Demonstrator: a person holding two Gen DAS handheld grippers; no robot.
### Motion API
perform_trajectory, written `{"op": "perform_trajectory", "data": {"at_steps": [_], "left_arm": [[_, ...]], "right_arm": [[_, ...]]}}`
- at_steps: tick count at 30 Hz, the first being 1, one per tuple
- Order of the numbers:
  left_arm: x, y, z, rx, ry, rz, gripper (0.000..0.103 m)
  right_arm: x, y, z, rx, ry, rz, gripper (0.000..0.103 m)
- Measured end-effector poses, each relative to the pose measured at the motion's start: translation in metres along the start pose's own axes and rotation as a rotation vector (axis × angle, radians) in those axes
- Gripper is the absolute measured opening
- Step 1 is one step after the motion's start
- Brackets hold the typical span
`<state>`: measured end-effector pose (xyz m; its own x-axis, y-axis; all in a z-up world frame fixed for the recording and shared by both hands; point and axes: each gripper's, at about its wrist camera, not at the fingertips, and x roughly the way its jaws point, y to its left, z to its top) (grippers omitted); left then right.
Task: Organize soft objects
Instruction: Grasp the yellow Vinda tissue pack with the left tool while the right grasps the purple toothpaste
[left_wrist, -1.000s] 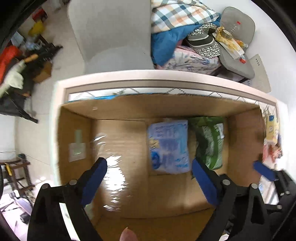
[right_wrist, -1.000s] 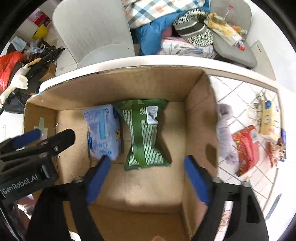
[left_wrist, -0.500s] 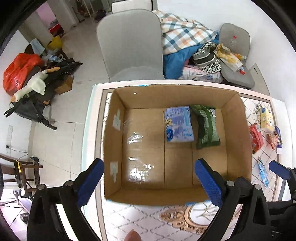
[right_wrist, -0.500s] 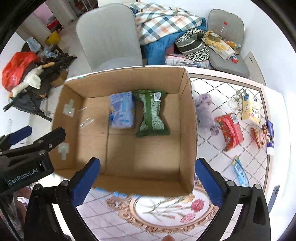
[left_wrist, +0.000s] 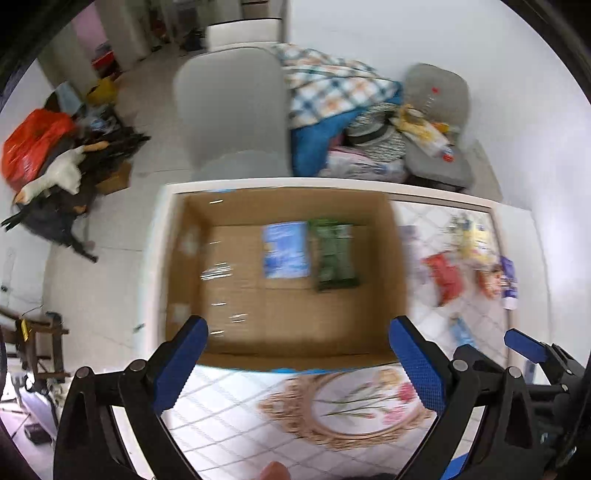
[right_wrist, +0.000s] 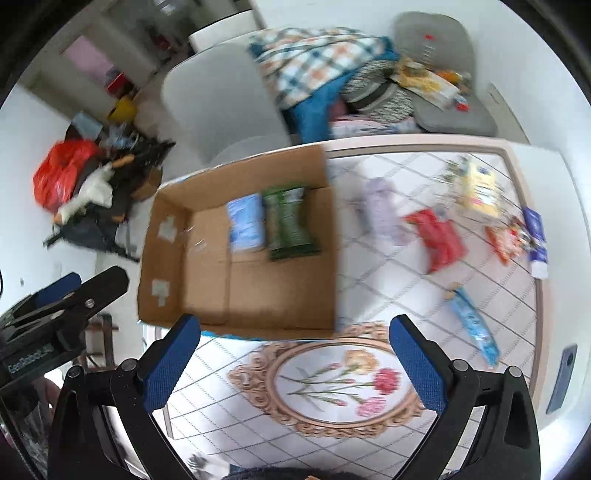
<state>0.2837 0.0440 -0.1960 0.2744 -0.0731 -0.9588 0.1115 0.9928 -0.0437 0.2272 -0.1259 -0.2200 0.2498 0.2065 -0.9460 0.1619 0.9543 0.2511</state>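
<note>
An open cardboard box (left_wrist: 400, 266) (right_wrist: 166, 258) stands on the tiled table and holds a blue pack (left_wrist: 284, 251) (right_wrist: 245, 223) and a green pack (left_wrist: 336, 254) (right_wrist: 290, 223) side by side. To its right on the table lie a lilac soft cloth (right_wrist: 384, 210), a red pack (right_wrist: 441, 240) (left_wrist: 445, 275), a yellow pack (right_wrist: 480, 192), orange packets (right_wrist: 504, 238) and a blue tube (right_wrist: 472, 325). My left gripper (left_wrist: 299, 363) is open and empty, above the box's near edge. My right gripper (right_wrist: 295, 363) is open and empty, above the table's flower pattern.
A grey chair (left_wrist: 231, 110) stands behind the table. A pile of blankets and clothes (left_wrist: 332, 103) and a grey cushion (left_wrist: 439, 110) lie at the back right. Bags and clutter (left_wrist: 55, 155) sit on the floor at left. A white-blue bottle (right_wrist: 535, 236) lies near the table's right edge.
Both grippers have pulled back and up out of the box, open and empty throughout. The right view has swung to the right, over the table items.
</note>
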Motion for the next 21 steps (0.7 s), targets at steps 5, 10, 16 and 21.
{"op": "perform_trajectory", "data": {"at_steps": [5,10,16,21], "left_arm": [[0.035,-0.101,0.032,0.081,0.048,-0.085,0.1],[0.103,-0.217,0.072,0.172,0.159,-0.152,0.1],[0.196,-0.322,0.106,0.277,0.256,-0.107,0.093],[0.269,-0.366,0.112,0.319,0.384,-0.096,0.088]], "right_arm": [[-0.018,-0.119,0.021,0.143,-0.026,-0.099,0.103],[-0.006,-0.265,0.049,0.307,0.006,-0.206,0.103],[0.045,-0.403,0.079,0.454,0.087,-0.217,0.103],[0.101,-0.466,0.086,0.526,0.189,-0.196,0.1]]}}
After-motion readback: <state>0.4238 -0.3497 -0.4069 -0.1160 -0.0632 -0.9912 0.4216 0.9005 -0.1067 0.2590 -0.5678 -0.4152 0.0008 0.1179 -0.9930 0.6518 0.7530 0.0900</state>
